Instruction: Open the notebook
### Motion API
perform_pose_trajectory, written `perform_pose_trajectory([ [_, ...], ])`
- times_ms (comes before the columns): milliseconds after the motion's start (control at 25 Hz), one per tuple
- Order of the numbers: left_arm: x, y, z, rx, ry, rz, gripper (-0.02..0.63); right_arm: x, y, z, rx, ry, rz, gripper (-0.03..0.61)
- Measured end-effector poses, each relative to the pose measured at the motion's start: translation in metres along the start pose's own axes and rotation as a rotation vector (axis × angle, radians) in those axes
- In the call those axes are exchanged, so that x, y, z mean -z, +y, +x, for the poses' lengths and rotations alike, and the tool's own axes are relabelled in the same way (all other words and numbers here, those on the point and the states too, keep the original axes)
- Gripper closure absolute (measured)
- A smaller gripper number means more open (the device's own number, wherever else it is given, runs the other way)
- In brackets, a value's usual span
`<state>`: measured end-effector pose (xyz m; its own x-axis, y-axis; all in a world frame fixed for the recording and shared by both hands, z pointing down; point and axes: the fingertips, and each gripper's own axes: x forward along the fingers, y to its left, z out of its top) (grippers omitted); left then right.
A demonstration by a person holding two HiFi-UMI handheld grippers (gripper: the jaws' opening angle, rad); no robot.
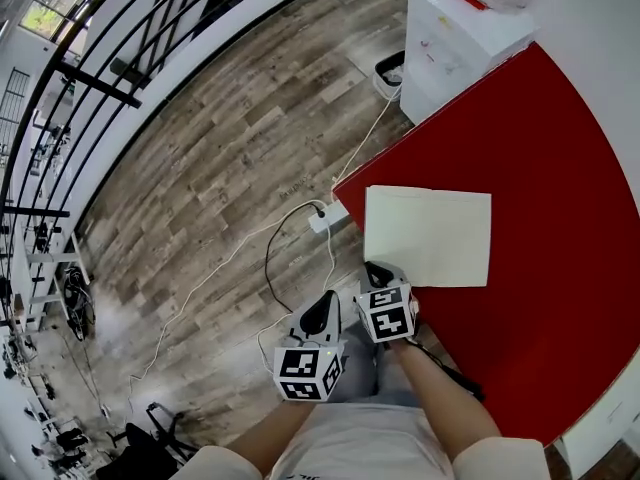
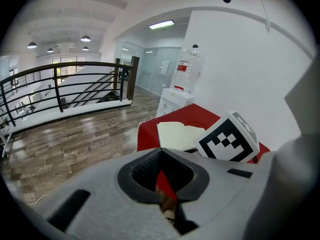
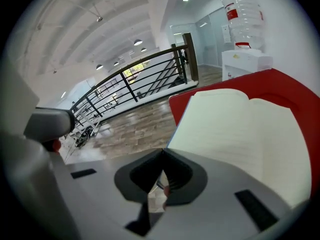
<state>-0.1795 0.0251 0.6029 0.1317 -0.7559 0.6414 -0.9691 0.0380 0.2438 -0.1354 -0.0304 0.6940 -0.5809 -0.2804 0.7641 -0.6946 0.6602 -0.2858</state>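
open notebook (image 1: 428, 236) just beyond the jaws

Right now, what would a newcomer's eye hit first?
The notebook, lying open with cream pages up on the red table, near its corner. Next, the two marker cubes: the right tool sits at the notebook's near edge, and the left tool is just off the table, both shut and empty.

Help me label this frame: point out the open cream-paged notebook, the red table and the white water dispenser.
open cream-paged notebook (image 1: 428, 236): head view, middle of the open pages.
red table (image 1: 560, 158): head view, bare top beyond the notebook.
white water dispenser (image 1: 450, 48): head view, its cabinet body.
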Motion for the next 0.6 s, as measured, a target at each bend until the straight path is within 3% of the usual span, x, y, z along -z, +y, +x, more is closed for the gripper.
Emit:
perform_pose_trajectory([
  [600,0.007,0.013,-0.003,-0.002,0.011,-0.014,0.609,0.010,0.010,0.004,-0.041,-0.010,0.012,0.559],
])
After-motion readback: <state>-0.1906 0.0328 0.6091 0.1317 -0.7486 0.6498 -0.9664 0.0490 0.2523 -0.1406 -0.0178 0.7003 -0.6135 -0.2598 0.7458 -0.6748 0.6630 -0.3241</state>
